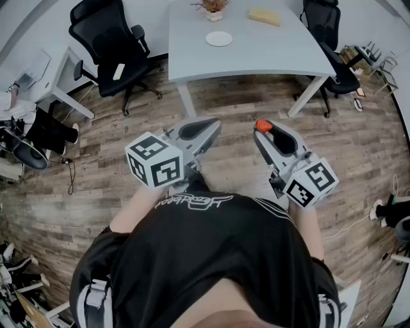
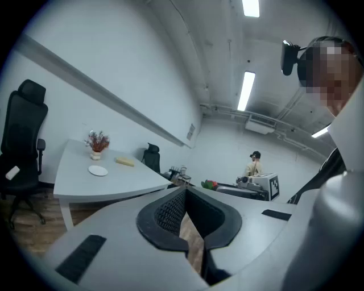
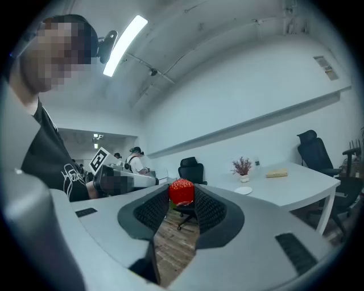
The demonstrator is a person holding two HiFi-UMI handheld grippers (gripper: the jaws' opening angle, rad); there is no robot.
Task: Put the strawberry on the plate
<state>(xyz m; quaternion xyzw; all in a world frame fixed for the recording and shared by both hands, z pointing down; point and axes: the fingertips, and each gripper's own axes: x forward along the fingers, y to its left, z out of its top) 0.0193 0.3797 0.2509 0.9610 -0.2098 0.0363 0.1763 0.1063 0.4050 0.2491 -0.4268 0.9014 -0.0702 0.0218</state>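
Observation:
A red strawberry [image 3: 181, 192] sits pinched between the tips of my right gripper [image 3: 182, 196], which is shut on it; in the head view the strawberry [image 1: 263, 126] shows at the tip of that gripper [image 1: 264, 130], held above the wooden floor. My left gripper [image 1: 206, 130] is shut with nothing in it, its tips touching in the left gripper view [image 2: 185, 192]. The small white plate [image 1: 219, 38] lies on the grey table [image 1: 256, 57] ahead, well beyond both grippers. The plate also shows in the left gripper view [image 2: 98, 170] and in the right gripper view [image 3: 244, 191].
On the table stand a small flower pot [image 1: 213, 9] and a yellow block [image 1: 264, 16]. Black office chairs [image 1: 106, 45] stand left and right [image 1: 330, 38] of the table. A second desk [image 1: 38, 77] and cables lie at the left. A person [image 2: 253, 163] stands far off.

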